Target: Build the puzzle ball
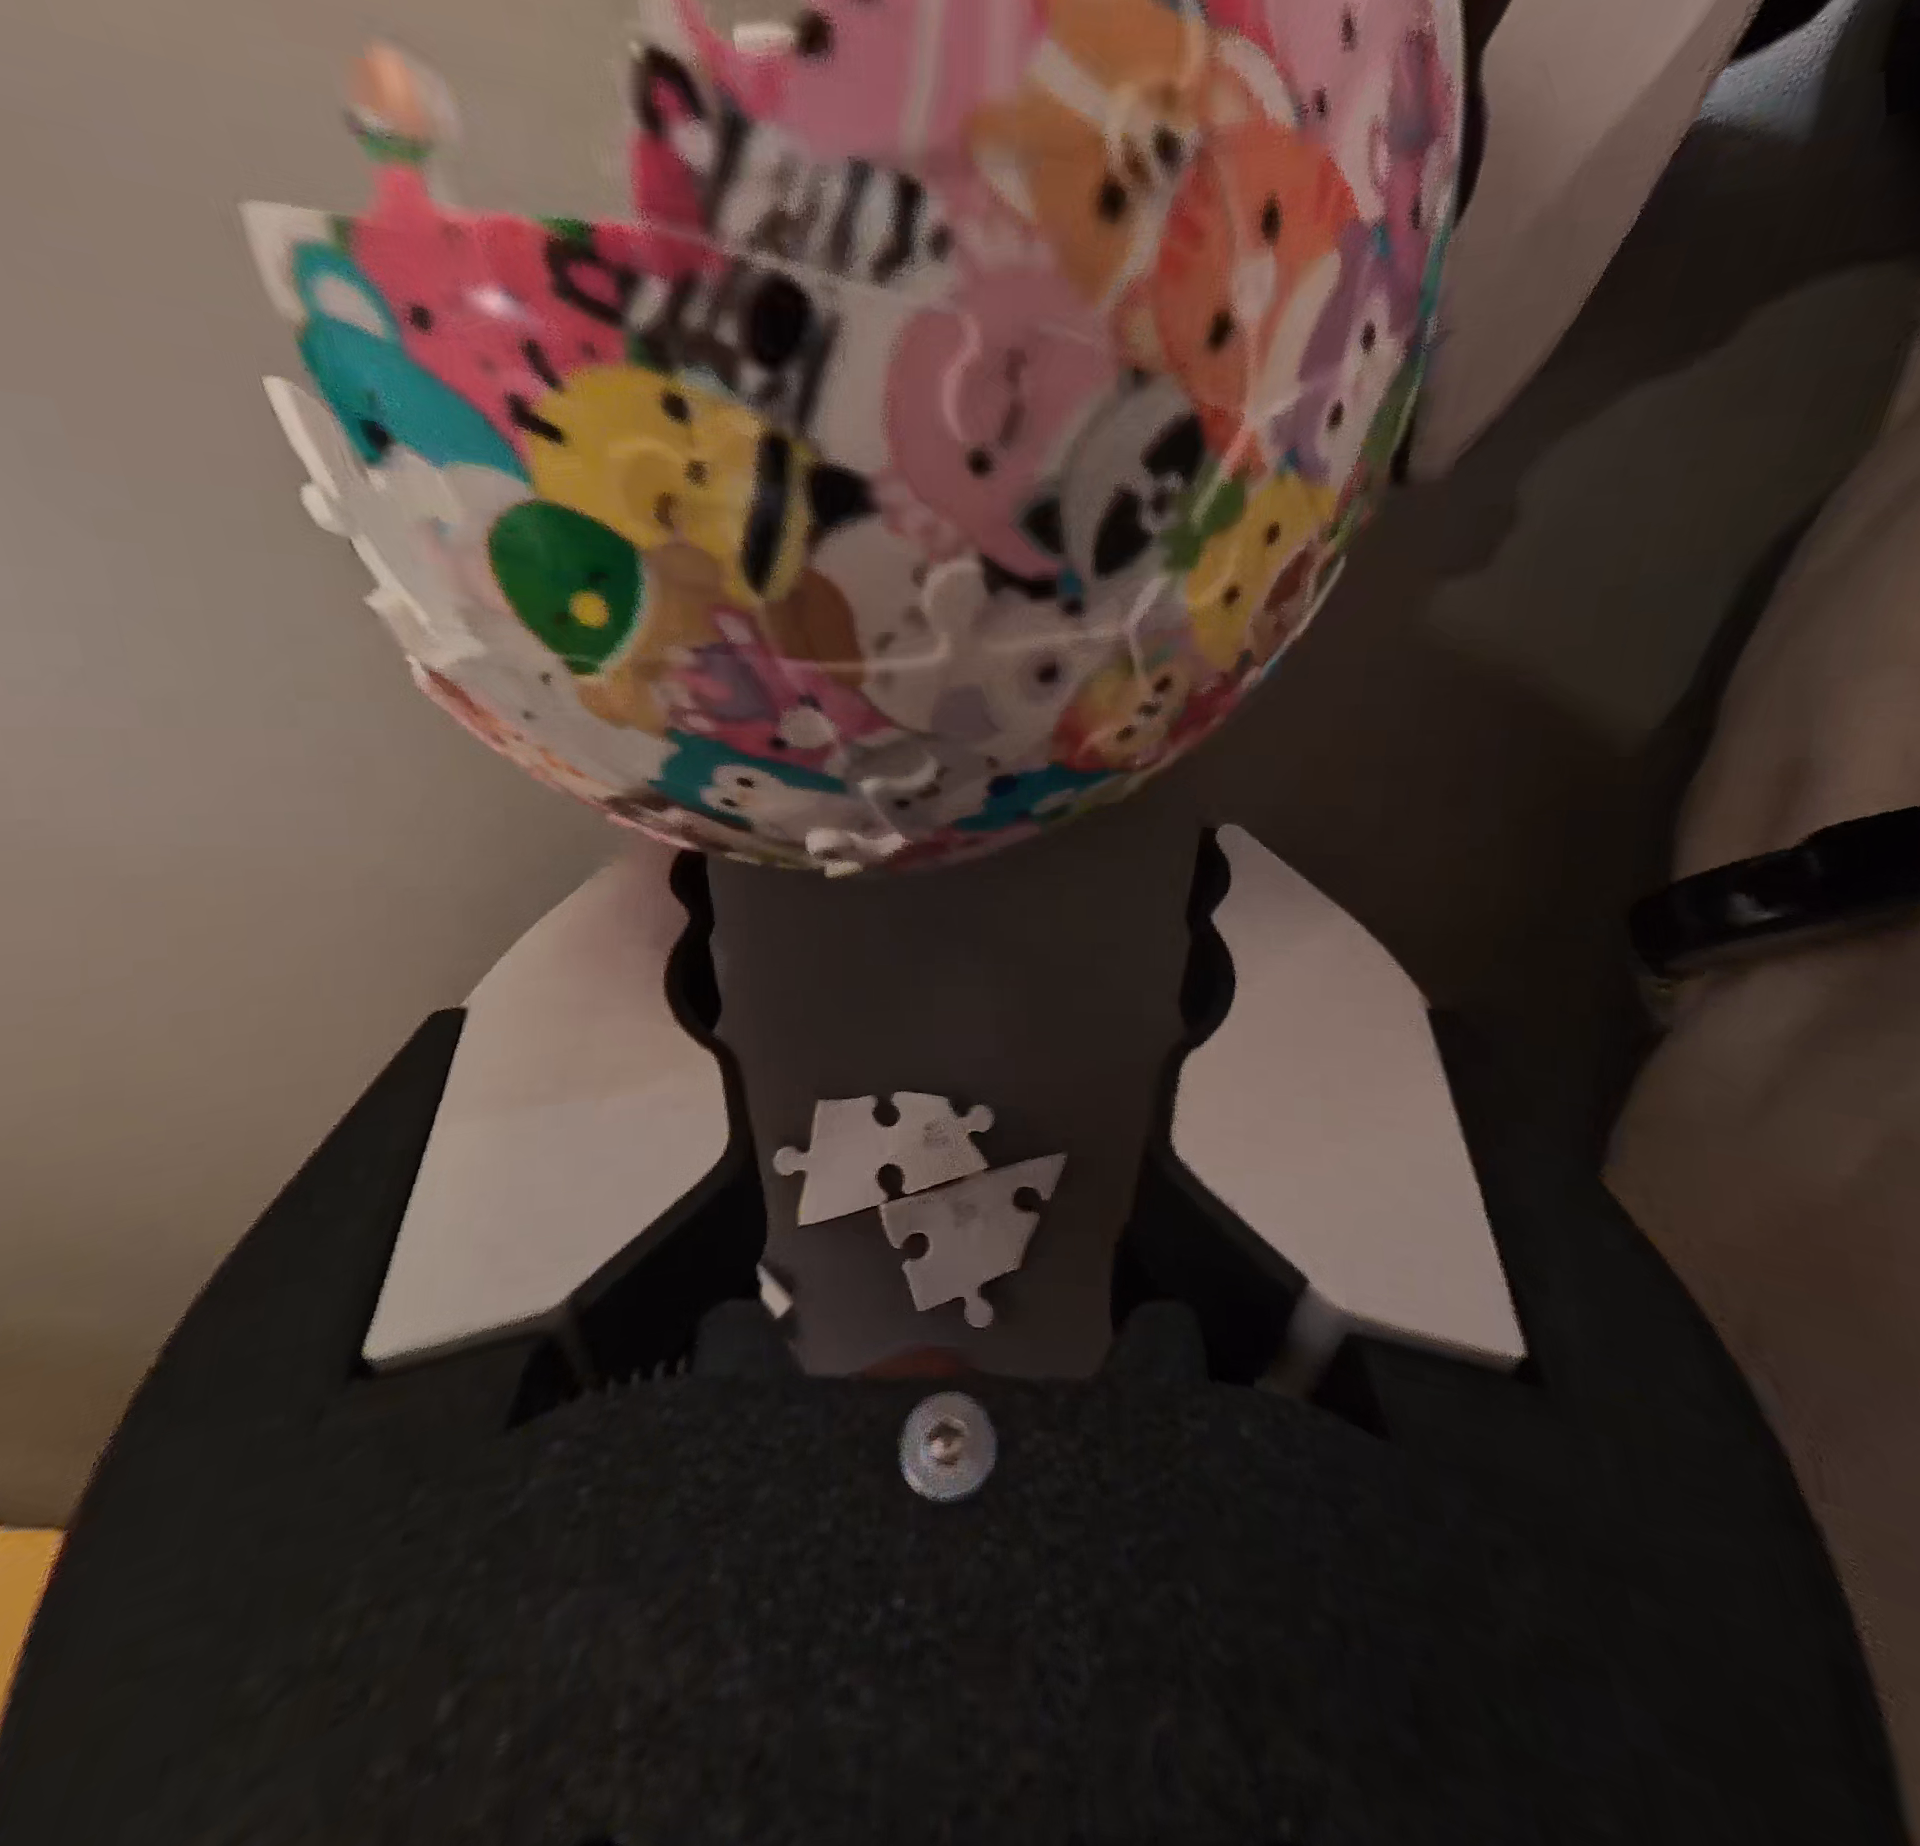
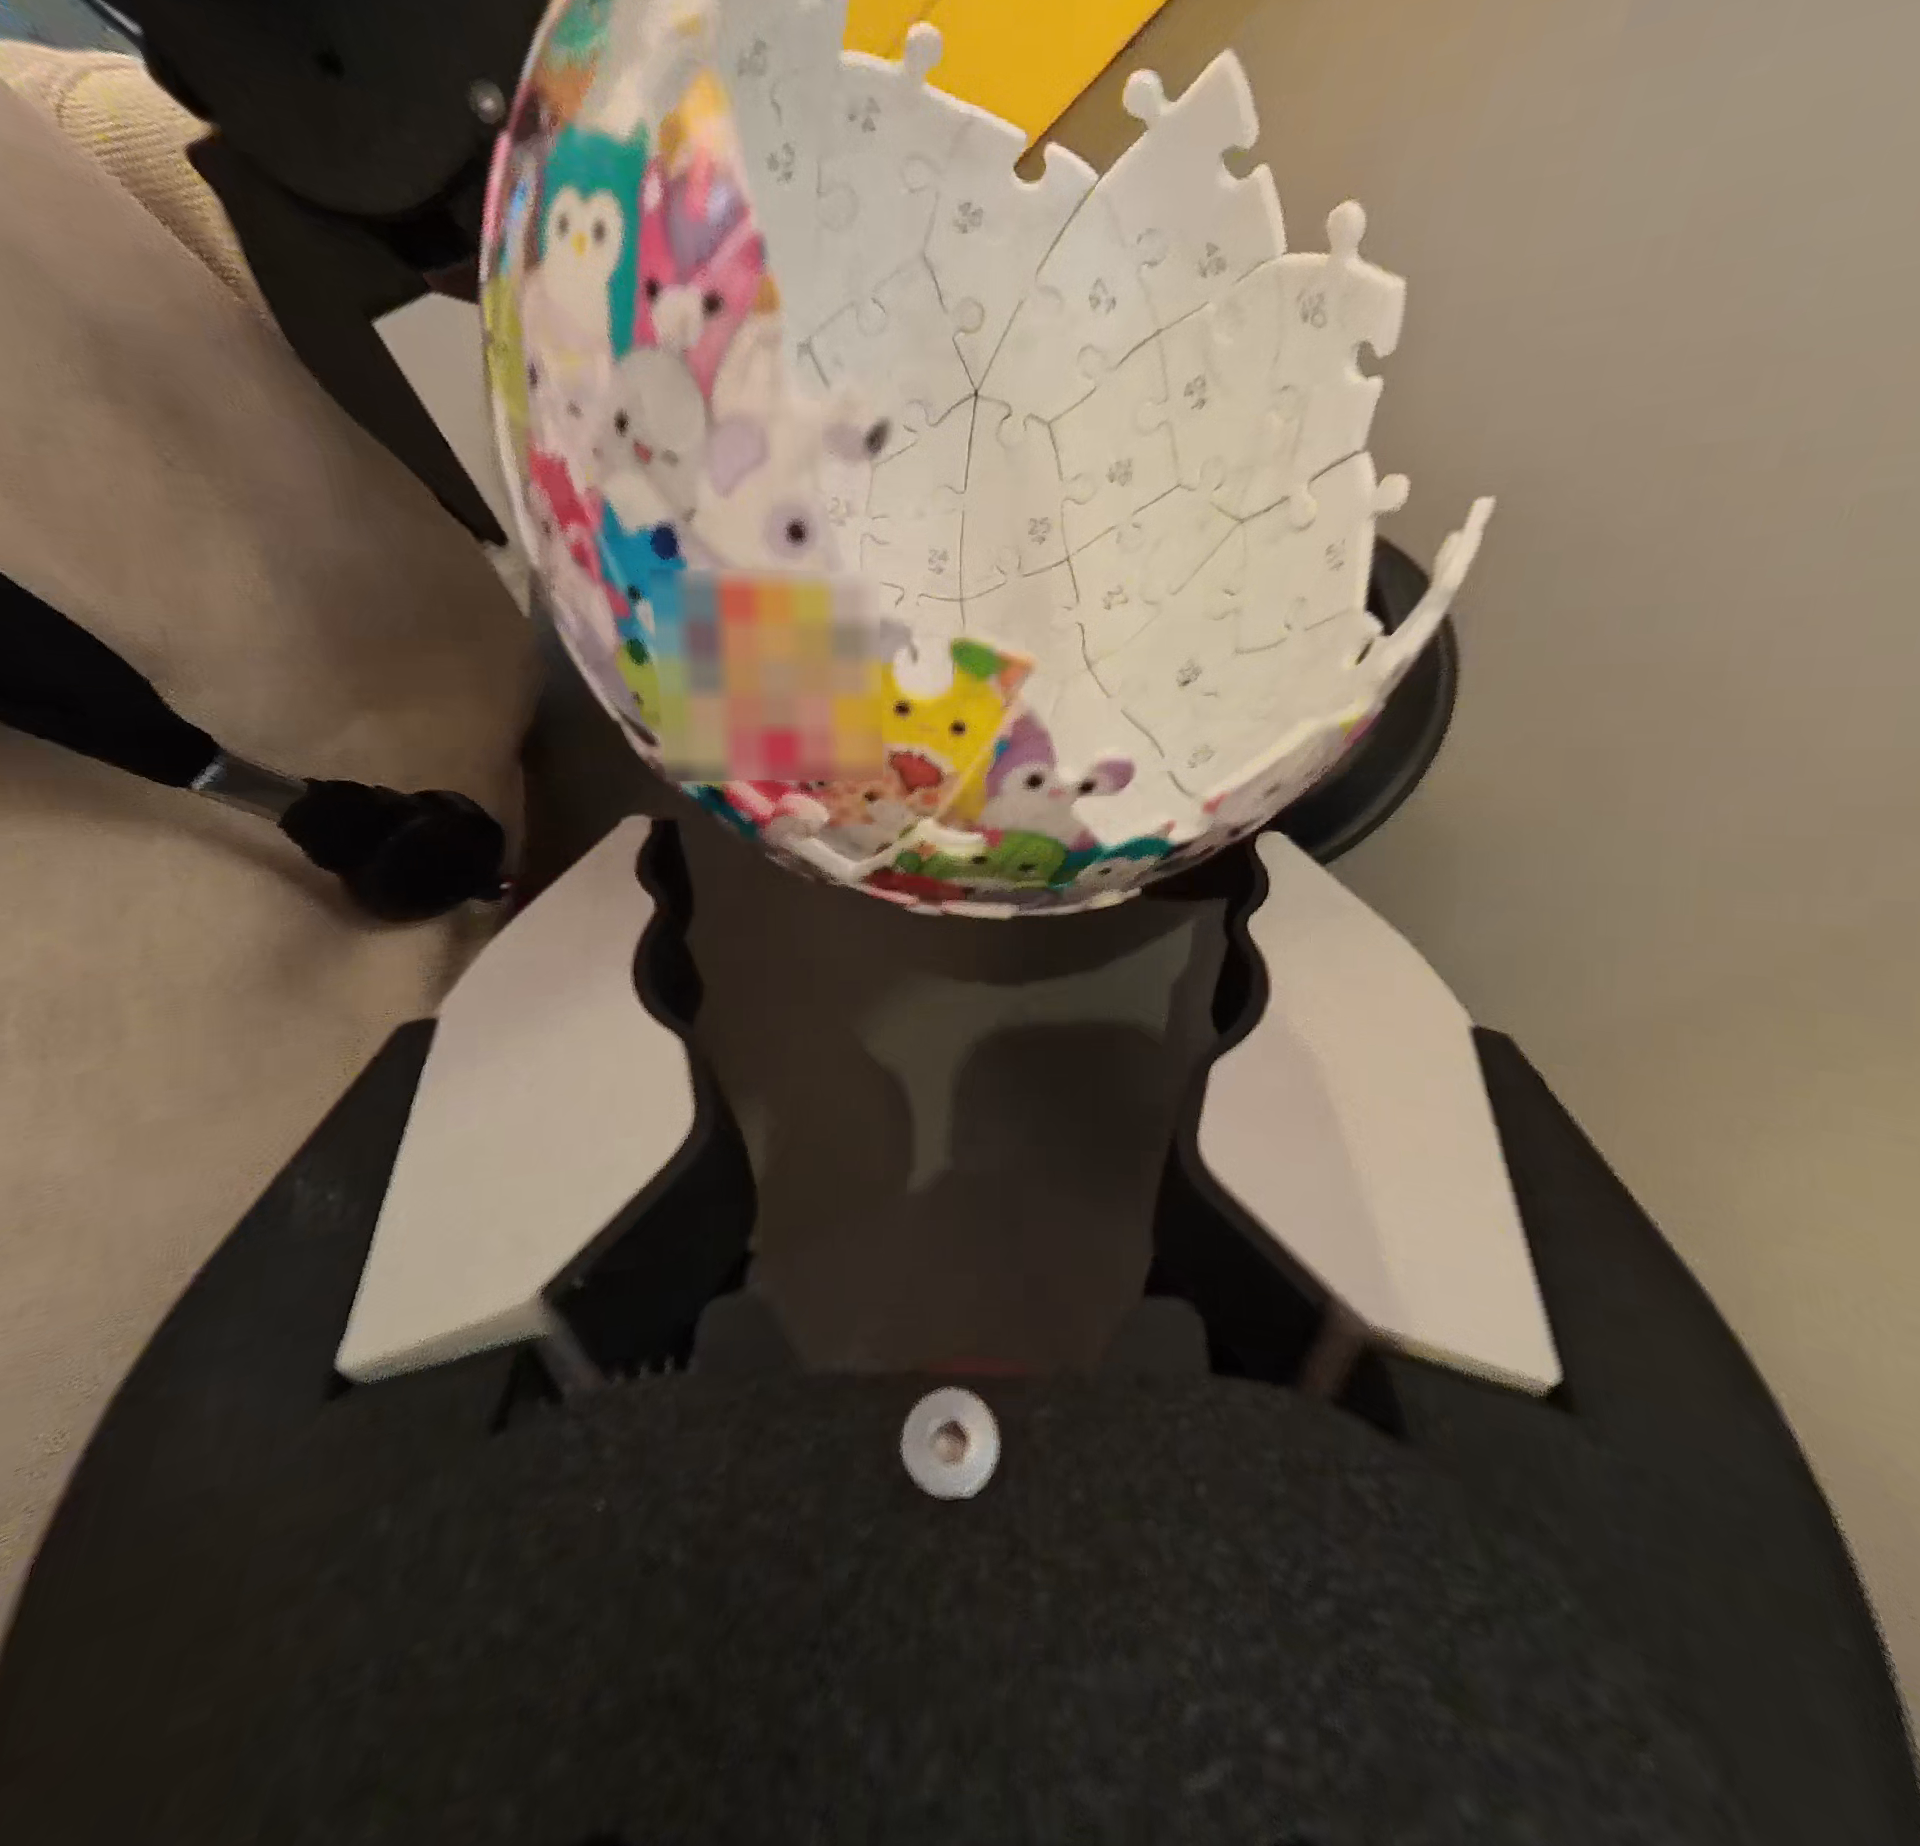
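Both grippers are wide open and hold nothing: the left gripper (image 1: 951,887) has the half-built puzzle ball (image 1: 883,425) just ahead of its tips, two loose white puzzle pieces (image 1: 925,1188) lie nearer, and the right gripper (image 2: 951,897) faces the ball's open side

Count: 1 partly built puzzle ball (image 1: 935,425), an open shell with white inner faces seen in the right wrist view (image 2: 1091,425), plus 2 loose puzzle pieces (image 1: 920,1188) lying white side up, touching each other, in the left wrist view. 2 grippers: the left gripper (image 1: 951,923) and the right gripper (image 2: 951,923), 2 fingers each, so 4 fingers total. Also 1 dark round stand (image 2: 1403,716) behind the ball, 1 yellow sheet (image 2: 997,20) beyond the shell's rim, 1 black cable (image 1: 1787,903) at the right edge of the left wrist view
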The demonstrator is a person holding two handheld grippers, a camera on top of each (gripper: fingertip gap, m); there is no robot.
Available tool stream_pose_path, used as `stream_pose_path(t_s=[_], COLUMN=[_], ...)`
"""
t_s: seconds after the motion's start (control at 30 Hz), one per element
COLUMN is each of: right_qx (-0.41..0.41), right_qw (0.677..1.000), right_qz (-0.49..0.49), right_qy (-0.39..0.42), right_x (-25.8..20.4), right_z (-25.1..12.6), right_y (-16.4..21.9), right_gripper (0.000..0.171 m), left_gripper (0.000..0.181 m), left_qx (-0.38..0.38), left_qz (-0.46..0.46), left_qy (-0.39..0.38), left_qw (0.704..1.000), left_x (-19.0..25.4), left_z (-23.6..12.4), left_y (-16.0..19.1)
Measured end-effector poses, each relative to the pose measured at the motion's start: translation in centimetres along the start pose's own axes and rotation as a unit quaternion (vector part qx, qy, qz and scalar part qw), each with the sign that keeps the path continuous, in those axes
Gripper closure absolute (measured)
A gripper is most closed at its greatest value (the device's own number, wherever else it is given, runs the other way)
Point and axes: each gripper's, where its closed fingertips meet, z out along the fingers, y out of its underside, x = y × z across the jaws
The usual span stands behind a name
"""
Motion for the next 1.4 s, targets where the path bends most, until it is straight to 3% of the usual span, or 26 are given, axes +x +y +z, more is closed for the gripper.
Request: stream_pose_path(t_s=[0.1, 0.37, 0.6, 0.67, 0.93, 1.1, 1.4], right_qx=[0.003, 0.004, -0.007, -0.009, -0.020, -0.051, -0.096], right_qw=[0.998, 0.984, 0.955, 0.953, 0.981, 0.995, 0.991], right_qz=[-0.032, -0.080, -0.166, -0.170, -0.086, -0.018, 0.090], right_qy=[0.045, 0.159, 0.245, 0.251, 0.174, 0.088, -0.032], right_x=[1.1, 3.5, 4.4, 4.4, 2.0, -0.2, -2.5], right_z=[0.1, 0.3, 0.5, 0.5, 0.0, -0.5, 0.0], right_y=[0.3, 0.2, -0.5, -0.6, -0.8, -0.9, 0.0], right_gripper=[0.070, 0.066, 0.077, 0.077, 0.078, 0.078, 0.077], left_gripper=[0.089, 0.079, 0.089, 0.100, 0.098, 0.093, 0.082], left_qx=[0.001, 0.045, 0.058, 0.066, 0.077, 0.017, -0.068], left_qz=[0.037, 0.033, 0.105, 0.113, 0.055, -0.002, -0.104], left_qy=[-0.055, -0.089, -0.107, -0.115, -0.069, -0.012, 0.057], left_qw=[0.998, 0.994, 0.987, 0.985, 0.993, 1.000, 0.991], left_x=[-1.4, -4.2, -4.5, -4.4, -2.5, -0.1, 2.8], left_z=[0.5, 1.6, 2.1, 2.0, 0.3, -0.5, -1.5], left_y=[1.0, 0.3, -0.8, -1.2, -2.1, -1.0, 0.3])
